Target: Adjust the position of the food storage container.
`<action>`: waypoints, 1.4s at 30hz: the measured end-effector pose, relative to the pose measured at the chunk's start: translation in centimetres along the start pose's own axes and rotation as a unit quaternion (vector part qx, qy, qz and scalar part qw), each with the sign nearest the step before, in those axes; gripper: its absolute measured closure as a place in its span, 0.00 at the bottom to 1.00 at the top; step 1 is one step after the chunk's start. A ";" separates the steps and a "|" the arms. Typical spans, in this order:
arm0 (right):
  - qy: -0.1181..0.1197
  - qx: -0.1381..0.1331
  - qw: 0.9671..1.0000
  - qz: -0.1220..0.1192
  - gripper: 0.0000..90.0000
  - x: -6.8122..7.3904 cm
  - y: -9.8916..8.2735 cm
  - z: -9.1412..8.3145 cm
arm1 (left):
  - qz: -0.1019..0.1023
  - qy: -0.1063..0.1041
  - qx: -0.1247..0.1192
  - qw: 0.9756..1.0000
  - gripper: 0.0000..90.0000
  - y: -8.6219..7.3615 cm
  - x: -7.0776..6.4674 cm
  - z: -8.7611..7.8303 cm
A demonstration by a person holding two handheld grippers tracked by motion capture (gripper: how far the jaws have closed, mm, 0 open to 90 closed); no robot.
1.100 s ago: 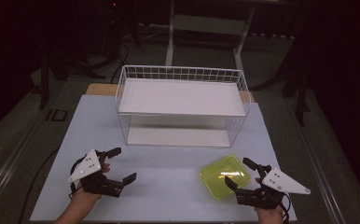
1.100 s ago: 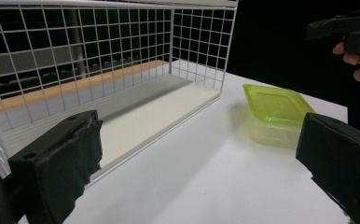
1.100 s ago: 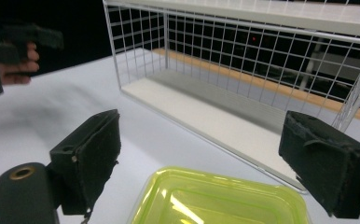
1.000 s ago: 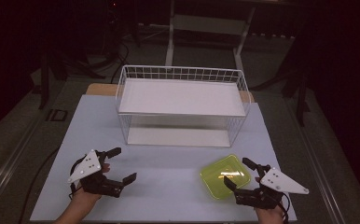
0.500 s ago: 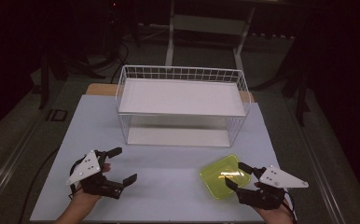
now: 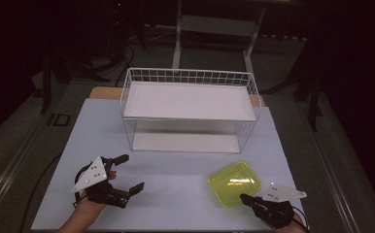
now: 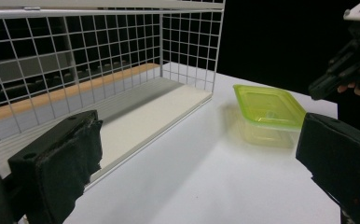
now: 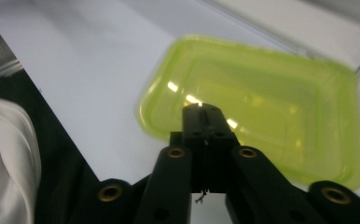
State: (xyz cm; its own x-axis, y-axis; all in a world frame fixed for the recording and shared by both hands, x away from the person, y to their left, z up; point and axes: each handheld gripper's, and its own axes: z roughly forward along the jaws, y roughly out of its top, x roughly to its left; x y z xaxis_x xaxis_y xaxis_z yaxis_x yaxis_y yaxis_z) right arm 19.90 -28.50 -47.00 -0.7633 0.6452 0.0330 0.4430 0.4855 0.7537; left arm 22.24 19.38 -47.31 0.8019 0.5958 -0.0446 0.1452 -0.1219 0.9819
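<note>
A translucent yellow-green lidded container [image 6: 234,182] sits on the white table, front right; the left gripper view has it [image 7: 266,109] ahead, the right gripper view has it [image 8: 280,102] close below. My right gripper [image 6: 244,198] is at its near edge. Its jaws have just been closing and now meet, tips [image 8: 204,109] over the near rim. I see nothing between the pads, and whether they pinch the rim is unclear. My left gripper [image 6: 132,172] rests open at the front left, nothing between its jaws [image 7: 197,163].
A white wire basket shelf [image 6: 190,77] stands at the back middle of the table, its mesh wall [image 7: 99,46] close ahead in the left gripper view. The white tabletop [image 6: 176,170] lies bare between the grippers. The surroundings beyond the table are dark.
My right gripper has sunk toward the container's near edge and its jaws have gone from wide open to shut. The left gripper has stayed still.
</note>
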 end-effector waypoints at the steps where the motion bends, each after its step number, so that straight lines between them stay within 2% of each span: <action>1: 0.008 0.006 1.000 -0.001 1.00 -0.1 -0.2 0.2 | 0.000 0.000 0.000 1.000 0.01 0.0 0.0 0.0; 3: 0.017 0.013 1.000 0.000 1.00 -0.2 -0.6 0.7 | 0.000 0.000 0.001 1.000 0.01 0.0 0.0 0.1; 4: 0.032 0.016 0.999 0.005 1.00 -0.4 -0.9 1.1 | 0.000 0.000 0.001 1.000 0.01 -0.1 0.0 0.1; 8: 0.038 0.024 0.999 -0.004 1.00 -0.5 -0.9 1.8 | 0.000 0.000 0.003 1.000 0.01 -0.1 0.0 0.1; 12: 0.037 0.023 0.999 -0.015 1.00 -0.4 -0.5 2.1 | 0.001 -0.002 0.004 1.000 0.01 -0.1 0.0 0.1; 19: 0.043 0.021 0.999 -0.020 1.00 -0.6 0.1 2.9 | 0.004 -0.006 0.008 1.000 0.01 -0.2 -0.1 0.2; 25: 0.047 0.024 0.999 -0.013 1.00 -0.9 0.6 3.9 | 0.003 -0.006 0.008 1.000 0.01 -0.2 -0.2 0.3; 33: 0.033 0.021 0.999 -0.020 1.00 -1.4 1.5 5.0 | 0.005 -0.009 0.012 1.000 0.01 -0.2 -0.2 0.3; 35: 0.037 0.020 0.999 -0.012 1.00 -1.6 1.6 5.2 | 0.005 -0.009 0.012 1.000 0.01 -0.2 -0.2 0.4; 40: 0.043 0.016 0.999 -0.002 1.00 -2.1 1.7 4.8 | 0.005 -0.013 0.015 1.000 0.01 -0.3 -0.2 0.4; 42: 0.034 0.007 0.999 -0.005 1.00 -2.5 1.7 4.0 | 0.004 -0.014 0.015 1.000 0.01 -0.3 -0.2 0.5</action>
State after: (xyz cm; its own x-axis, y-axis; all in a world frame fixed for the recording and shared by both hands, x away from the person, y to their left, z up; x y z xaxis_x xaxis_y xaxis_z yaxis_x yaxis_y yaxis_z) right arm 24.48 -26.93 -48.44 -0.7978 0.5987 0.0710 0.4419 0.5006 0.7444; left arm 22.29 18.91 -47.73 0.8190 0.5723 -0.0417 0.1555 -0.1515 0.9761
